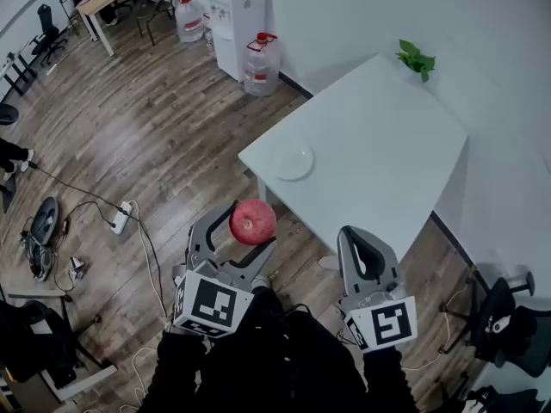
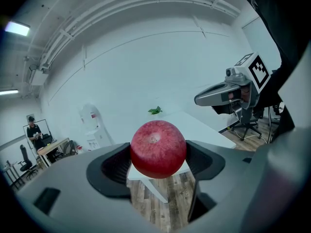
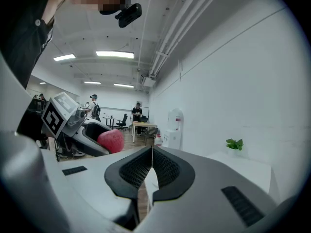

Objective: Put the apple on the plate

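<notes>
**Apple Held Short of the Desk**

The left claw [image 1: 245, 231] was clamped on the red apple [image 1: 253, 221], held over the wood floor [image 1: 146, 136] near the desk's [image 1: 379, 153] front edge. The right claw [image 1: 362, 246], jaws pressed together, held nothing. The plate [image 1: 292, 159] sat on the desk's near-left corner, a plant [image 1: 416, 59] at the far edge.

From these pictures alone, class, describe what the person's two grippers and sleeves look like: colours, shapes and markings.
The left gripper and right gripper are matching light grey tools. Their curved, loop-shaped jaws are lined with black ribbed pads. Each carries a white cube at its rear, printed with black square markers. The person wears black sleeves.
</notes>
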A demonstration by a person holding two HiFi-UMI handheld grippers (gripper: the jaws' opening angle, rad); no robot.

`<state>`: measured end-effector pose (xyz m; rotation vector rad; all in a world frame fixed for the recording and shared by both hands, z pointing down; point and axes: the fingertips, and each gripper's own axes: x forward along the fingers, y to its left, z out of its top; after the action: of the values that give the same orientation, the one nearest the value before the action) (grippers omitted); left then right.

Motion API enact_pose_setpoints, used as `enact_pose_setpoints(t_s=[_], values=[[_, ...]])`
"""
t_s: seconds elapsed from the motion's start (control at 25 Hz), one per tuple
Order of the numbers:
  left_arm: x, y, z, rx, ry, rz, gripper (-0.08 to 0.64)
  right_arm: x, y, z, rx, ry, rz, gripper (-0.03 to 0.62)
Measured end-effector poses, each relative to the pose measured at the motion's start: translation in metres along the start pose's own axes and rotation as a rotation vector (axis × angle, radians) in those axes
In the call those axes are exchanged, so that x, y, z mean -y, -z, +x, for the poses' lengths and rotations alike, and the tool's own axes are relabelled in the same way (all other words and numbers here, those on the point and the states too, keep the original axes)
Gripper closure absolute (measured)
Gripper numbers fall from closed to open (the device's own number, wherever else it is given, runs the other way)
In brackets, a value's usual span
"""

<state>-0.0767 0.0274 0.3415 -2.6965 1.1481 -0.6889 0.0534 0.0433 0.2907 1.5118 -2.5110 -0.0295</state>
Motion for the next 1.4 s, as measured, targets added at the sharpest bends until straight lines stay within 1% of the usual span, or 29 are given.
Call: enact_pose_setpoints(t_s=[0.24,0.48,0.92,1.16,1.4], values=[[-0.028,0.007,0.012,0.019,0.035,0.011,0.199,0.001,-0.006,0.024,-0.002,0.049,-0.008,0.551],[-0.047,0.014,0.021,0.036,0.064,0.014,0.199,-0.006,-0.007,0.043,-0.006,0.077,-0.013,0.551],[-0.061,0.024,0.038,0.037,0.099,0.009,0.199,0.002,-0.004,0.051,-0.041,0.126,-0.014,0.551],[-0.062,0.024,0.051,0.027,0.107,0.014,0.199,0.01,0.0,0.06,-0.048,0.119,-0.007,0.551],[-0.067,0.026,0.07,0.001,0.096,0.015,0.199,0.024,0.004,0.076,-0.052,0.088,-0.004,0.551]])
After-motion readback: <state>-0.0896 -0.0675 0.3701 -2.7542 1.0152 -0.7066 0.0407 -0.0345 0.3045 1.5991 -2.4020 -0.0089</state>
